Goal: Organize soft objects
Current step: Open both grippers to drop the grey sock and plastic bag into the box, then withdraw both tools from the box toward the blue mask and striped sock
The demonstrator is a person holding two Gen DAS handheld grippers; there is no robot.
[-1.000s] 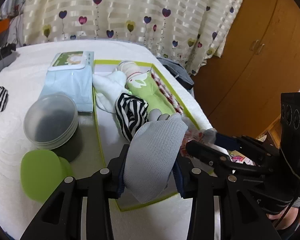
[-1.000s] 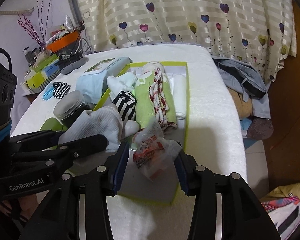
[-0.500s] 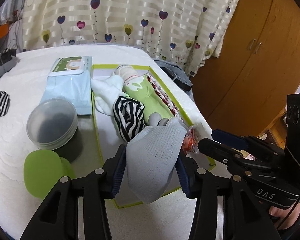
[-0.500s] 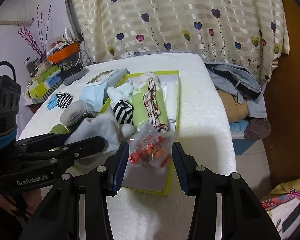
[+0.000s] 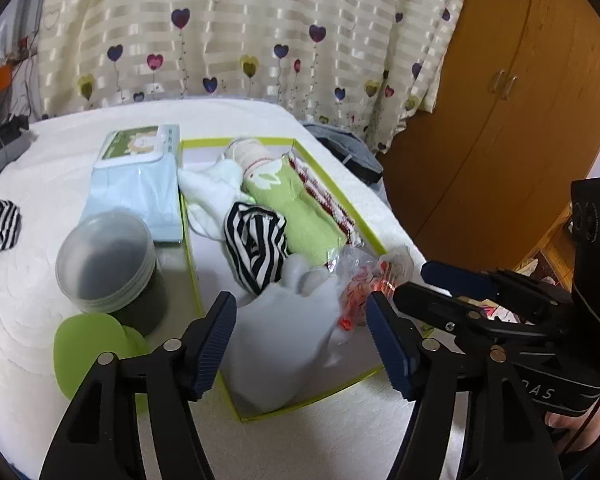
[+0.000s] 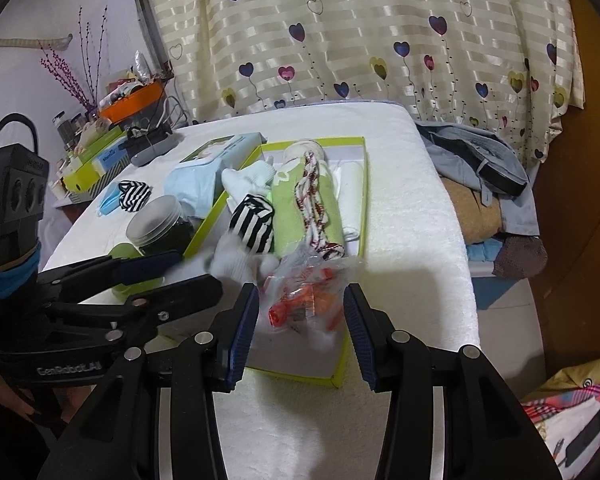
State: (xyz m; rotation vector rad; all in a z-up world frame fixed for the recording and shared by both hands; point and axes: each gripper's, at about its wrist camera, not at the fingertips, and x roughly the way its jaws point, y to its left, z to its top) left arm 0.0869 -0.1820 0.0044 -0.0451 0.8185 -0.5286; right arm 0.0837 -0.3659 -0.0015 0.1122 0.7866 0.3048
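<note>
The left gripper (image 5: pixel 300 340) is opening its jaws wide; the grey sock (image 5: pixel 284 332) that it pinched a moment ago now lies free between them in the green tray (image 5: pixel 192 240). This piece seems placed. Just beside it, the right gripper (image 6: pixel 300 316) stands half open around a crinkly plastic packet (image 6: pixel 304 292); whether the pads press it I cannot tell. Beyond lie the striped sock (image 5: pixel 256 246) and green towel (image 5: pixel 288 204).

My left gripper (image 5: pixel 300 340) & right gripper (image 6: pixel 300 324): black plastic arms, ribbed blue pads, silver pivot screws. White "GenRobot.AI" on left body, "DAS" on right. Black cable loop, blue band on left unit.
</note>
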